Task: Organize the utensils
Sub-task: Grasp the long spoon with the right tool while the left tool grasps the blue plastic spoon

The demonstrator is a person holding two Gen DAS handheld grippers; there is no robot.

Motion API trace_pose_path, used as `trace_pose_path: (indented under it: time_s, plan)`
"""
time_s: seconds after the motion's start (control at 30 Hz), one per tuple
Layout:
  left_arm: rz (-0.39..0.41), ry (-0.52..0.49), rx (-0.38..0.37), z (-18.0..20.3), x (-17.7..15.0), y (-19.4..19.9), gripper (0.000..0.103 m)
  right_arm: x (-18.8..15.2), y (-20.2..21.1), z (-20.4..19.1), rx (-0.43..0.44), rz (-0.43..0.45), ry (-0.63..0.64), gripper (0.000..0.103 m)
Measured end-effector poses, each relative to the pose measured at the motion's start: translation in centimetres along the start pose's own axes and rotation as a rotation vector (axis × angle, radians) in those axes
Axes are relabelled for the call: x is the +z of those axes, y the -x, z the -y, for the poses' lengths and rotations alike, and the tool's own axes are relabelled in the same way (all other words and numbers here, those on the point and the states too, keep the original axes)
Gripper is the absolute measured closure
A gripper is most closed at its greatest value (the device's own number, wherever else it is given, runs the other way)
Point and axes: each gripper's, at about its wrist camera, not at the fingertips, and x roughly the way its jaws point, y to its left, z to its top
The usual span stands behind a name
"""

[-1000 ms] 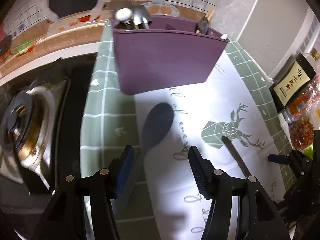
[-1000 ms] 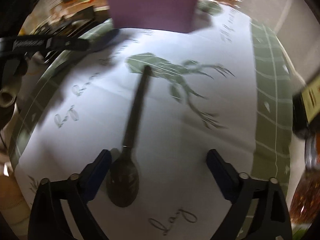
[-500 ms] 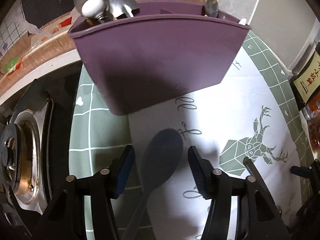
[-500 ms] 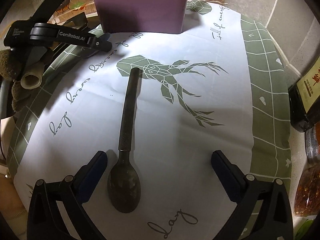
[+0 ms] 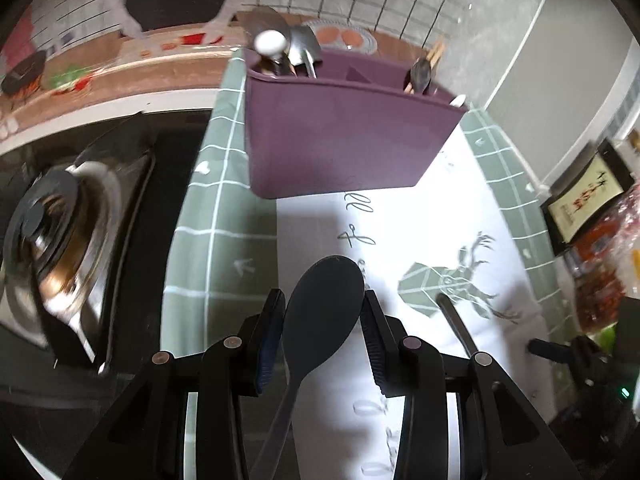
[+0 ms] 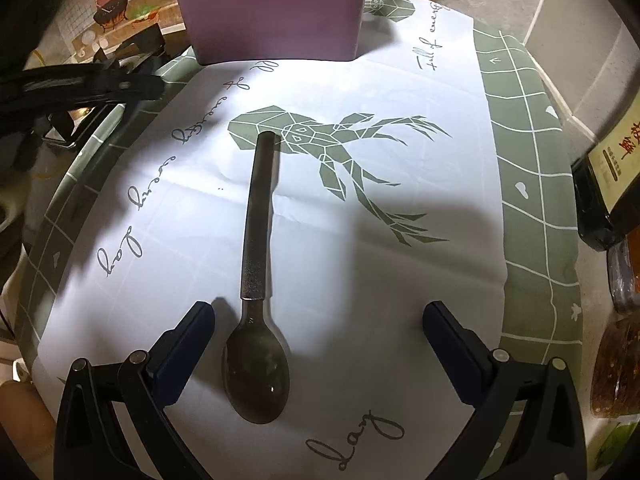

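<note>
the left gripper (image 5: 323,322) has just been closing, and its blue-padded jaws now stand close on either side of the dark grey silicone spoon (image 5: 320,320); the pads sit right at the edges of the oval bowl, but whether they press on it i cannot tell; the spoon's bowl points away from the camera and its slim handle runs back beneath the gripper body, out of the bottom of the view; beyond the bowl stands the purple plastic utensil caddy (image 5: 340,140), upright on the green and white deer-print cloth (image 5: 224,216), well apart from the spoon; metal spoon bowls and a white-knobbed utensil stick out of its left compartment, and wooden chopsticks with another spoon out of its right; left of the cloth lies a gas stove burner (image 5: 52,248), blurred.

the right gripper (image 6: 318,328) hangs with its jaws spread wide and nothing between the pads; the dark metal spoon with a long black handle (image 6: 258,280) lies flat on the cloth between them, nearer the left-hand finger and touching neither; its bowl faces up close to the camera and its handle reaches away to the printed deer's head; the caddy stands at the cloth's far end; a dark bottle with a yellow label (image 6: 608,184) stands at the right edge, off the cloth.
</note>
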Motion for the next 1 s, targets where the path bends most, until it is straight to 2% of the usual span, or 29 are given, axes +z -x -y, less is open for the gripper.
trace_pose_path:
  time_s: [0.13,0.2,0.23,0.27,0.3,0.37,0.4,0.47,0.57,0.77,0.83,0.93,1.0]
  plan:
    - [0.024,0.03,-0.03,-1.4,-0.7,2.3,0.063,0.9,-0.2,-0.9,-0.015,0.021,0.022,0.002]
    - [0.028,0.038,-0.04,-1.7,-0.8,3.0,0.063,1.6,-0.4,-1.7,-0.014,0.036,0.054,0.008]
    - [0.029,0.038,-0.042,-1.8,-0.9,3.3,0.063,2.2,-0.5,-2.2,-0.005,0.039,0.071,0.014]
    - [0.029,0.039,-0.042,-2.0,-1.0,3.5,0.063,2.6,-0.6,-2.6,0.003,0.04,0.081,0.024]
    - [0.031,0.041,-0.043,-2.0,-1.0,3.6,0.063,3.3,-0.8,-3.1,0.016,0.039,0.093,0.029]
    - [0.035,0.044,-0.046,-2.4,-1.1,4.2,0.063,4.1,-1.0,-3.7,0.021,0.038,0.109,0.051]
    - [0.039,0.046,-0.041,-2.4,-1.0,4.4,0.063,4.4,-1.1,-4.1,0.026,0.037,0.12,0.058]
    - [0.05,0.049,-0.035,-2.5,-0.9,4.8,0.064,5.0,-1.2,-4.6,0.026,0.036,0.142,0.092]
    - [0.076,0.057,-0.031,-2.7,-1.0,6.0,0.064,5.3,-1.0,-4.7,0.019,0.053,0.148,0.093]
    - [0.124,0.097,-0.044,-3.7,-1.3,8.0,0.064,6.1,2.0,-2.6,0.163,0.102,0.032,0.093]
    - [0.132,0.1,-0.048,-3.9,-1.3,8.2,0.064,6.2,2.8,-2.3,0.185,0.116,0.02,0.093]
    - [0.116,0.084,-0.038,-3.9,-1.3,7.9,0.064,6.2,3.3,-2.5,0.171,0.119,0.035,0.093]
    - [0.067,0.039,-0.029,-3.5,-1.5,6.8,0.063,6.2,3.2,-2.1,0.167,0.11,0.022,0.093]
